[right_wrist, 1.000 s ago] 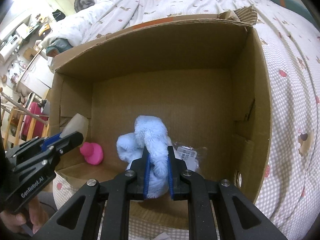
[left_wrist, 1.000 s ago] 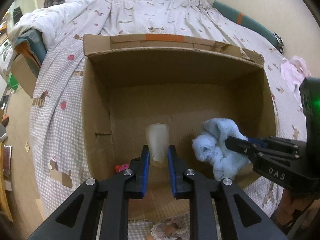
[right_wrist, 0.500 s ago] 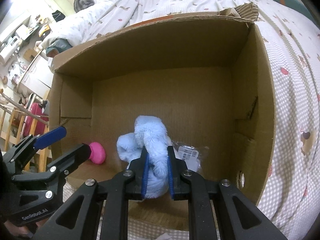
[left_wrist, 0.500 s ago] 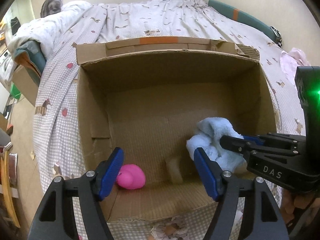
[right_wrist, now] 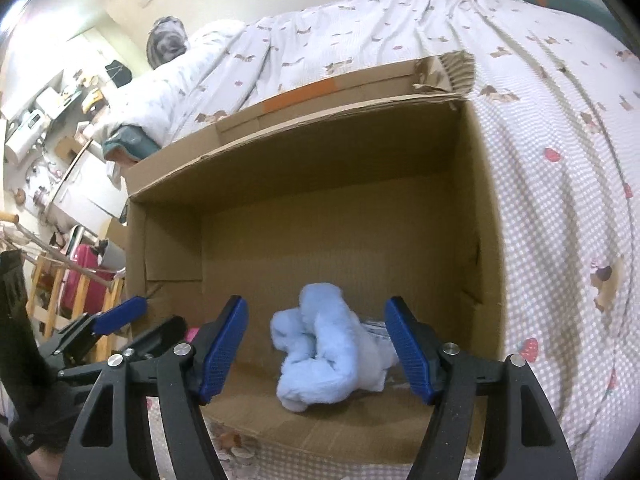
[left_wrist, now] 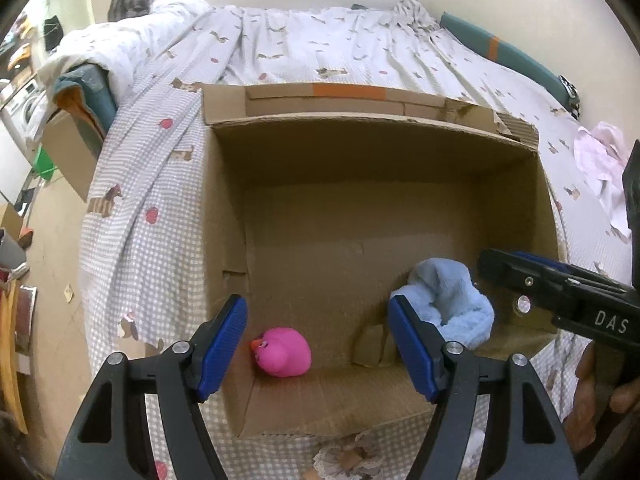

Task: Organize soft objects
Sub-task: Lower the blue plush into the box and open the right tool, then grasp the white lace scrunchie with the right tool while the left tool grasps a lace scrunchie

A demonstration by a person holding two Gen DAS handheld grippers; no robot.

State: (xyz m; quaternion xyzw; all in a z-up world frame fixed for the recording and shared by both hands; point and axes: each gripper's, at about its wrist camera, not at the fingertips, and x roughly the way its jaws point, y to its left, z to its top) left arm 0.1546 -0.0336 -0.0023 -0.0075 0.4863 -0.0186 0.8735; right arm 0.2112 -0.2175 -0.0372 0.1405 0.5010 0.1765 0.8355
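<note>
An open cardboard box (left_wrist: 400, 160) (right_wrist: 360, 200) lies on the bed. Inside it lie a pink rubber duck (left_wrist: 285, 353), a small beige sponge-like piece (left_wrist: 374, 347) and a light-blue fluffy cloth (left_wrist: 452, 304) (right_wrist: 324, 344). My left gripper (left_wrist: 318, 350) is open and empty above the box's near edge, over the duck and the beige piece. My right gripper (right_wrist: 316, 350) is open, its jaws apart on either side of the blue cloth, which rests on the box floor. The right gripper's fingers also show in the left wrist view (left_wrist: 552, 280).
The bed has a dotted grey-white cover (left_wrist: 152, 184) and a rumpled white quilt (left_wrist: 320, 40). A pink-white garment (left_wrist: 600, 160) lies at the right. A clear plastic packet (right_wrist: 376, 326) lies behind the blue cloth. Furniture and a pink suitcase (right_wrist: 86, 276) stand at the left of the bed.
My left gripper opened and dropped the beige piece into the box. My right gripper opened and let go of the blue cloth, which now lies in the box. Both grippers pulled back.
</note>
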